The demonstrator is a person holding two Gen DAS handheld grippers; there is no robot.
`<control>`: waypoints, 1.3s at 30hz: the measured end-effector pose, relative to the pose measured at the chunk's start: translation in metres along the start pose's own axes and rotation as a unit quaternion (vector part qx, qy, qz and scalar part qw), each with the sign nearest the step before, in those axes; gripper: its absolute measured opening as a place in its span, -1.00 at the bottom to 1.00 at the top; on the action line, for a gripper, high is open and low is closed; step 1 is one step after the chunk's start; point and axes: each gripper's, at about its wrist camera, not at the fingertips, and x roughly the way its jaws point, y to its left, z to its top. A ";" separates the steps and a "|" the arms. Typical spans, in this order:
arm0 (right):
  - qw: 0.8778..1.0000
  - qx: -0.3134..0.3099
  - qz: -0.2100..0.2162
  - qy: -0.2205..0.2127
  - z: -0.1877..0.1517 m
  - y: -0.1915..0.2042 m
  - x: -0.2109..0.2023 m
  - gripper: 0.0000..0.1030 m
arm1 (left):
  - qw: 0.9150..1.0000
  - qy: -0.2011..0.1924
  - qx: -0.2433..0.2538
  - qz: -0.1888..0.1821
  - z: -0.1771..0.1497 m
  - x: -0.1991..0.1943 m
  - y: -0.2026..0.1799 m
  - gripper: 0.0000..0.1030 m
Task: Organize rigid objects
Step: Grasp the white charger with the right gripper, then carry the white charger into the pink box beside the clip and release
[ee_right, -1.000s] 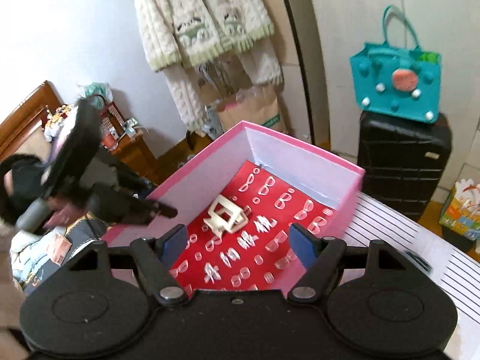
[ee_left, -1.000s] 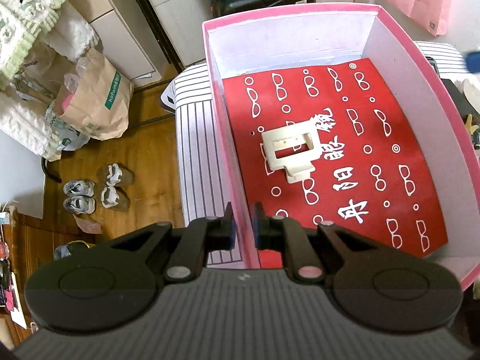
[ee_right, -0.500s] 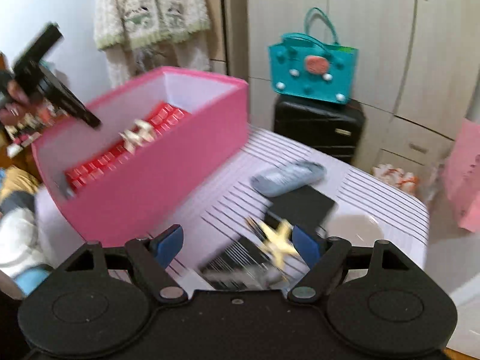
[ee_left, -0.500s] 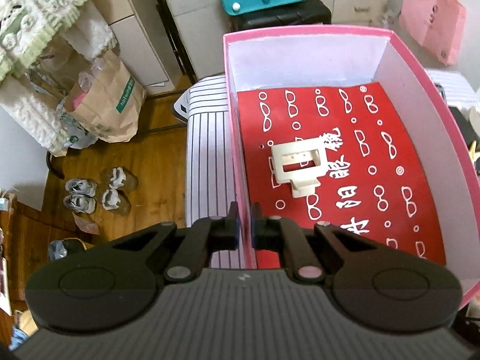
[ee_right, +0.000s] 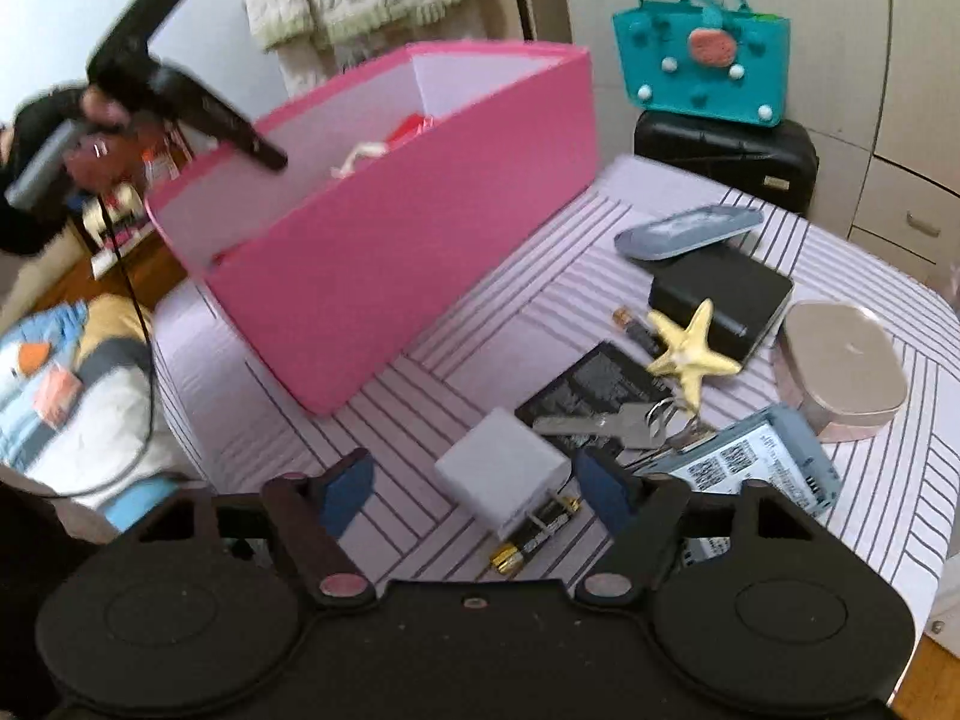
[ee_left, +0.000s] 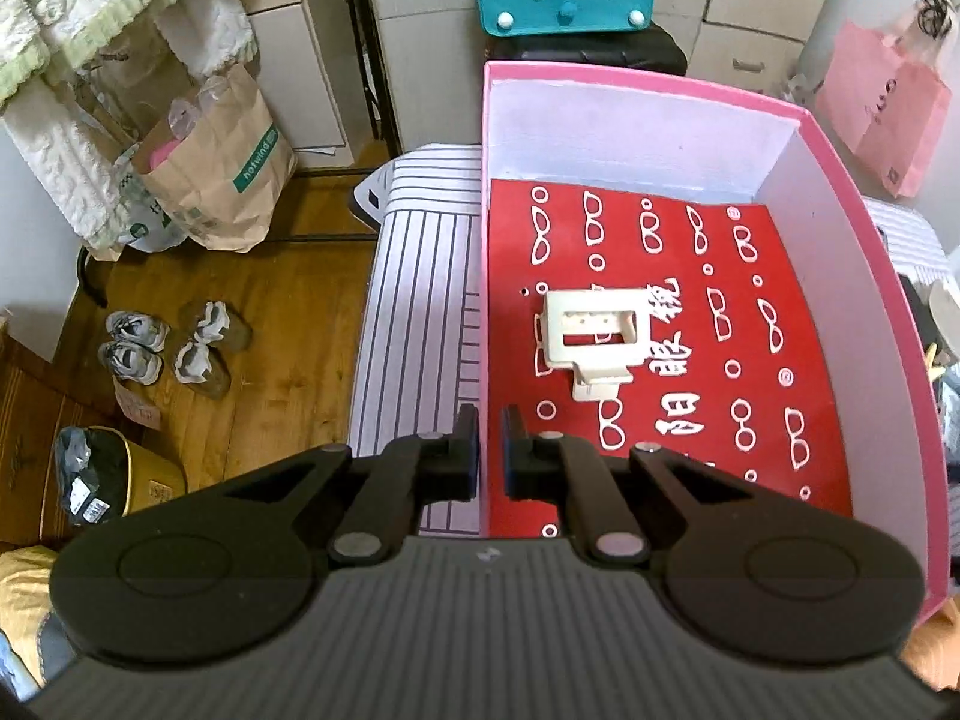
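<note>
My left gripper pinches the pink box's stiff left wall while my right fingers spread around the light, hard white charger, best squeezed across its flat sides.

Box: matt pink card; cloth: striped fabric; charger: smooth white plastic; starfish: glossy yellow; floor: wood

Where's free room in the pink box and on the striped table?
In the pink box, the red liner is bare right of and below the cream clip. The striped table is open between the box and the white charger. It is crowded around the starfish.
</note>
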 end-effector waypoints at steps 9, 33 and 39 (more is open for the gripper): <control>0.998 -0.046 -0.050 0.011 -0.001 0.016 0.023 0.21 | 0.997 -0.061 0.034 0.030 -0.004 -0.008 -0.012 -0.87; 0.993 -0.083 -0.011 -0.082 0.099 0.037 -0.045 0.20 | 0.997 -0.064 0.040 0.015 -0.009 -0.001 -0.006 -0.95; 0.989 -0.111 0.031 -0.098 0.139 0.054 -0.035 0.20 | 0.997 -0.071 0.040 0.010 -0.010 -0.002 -0.004 -0.95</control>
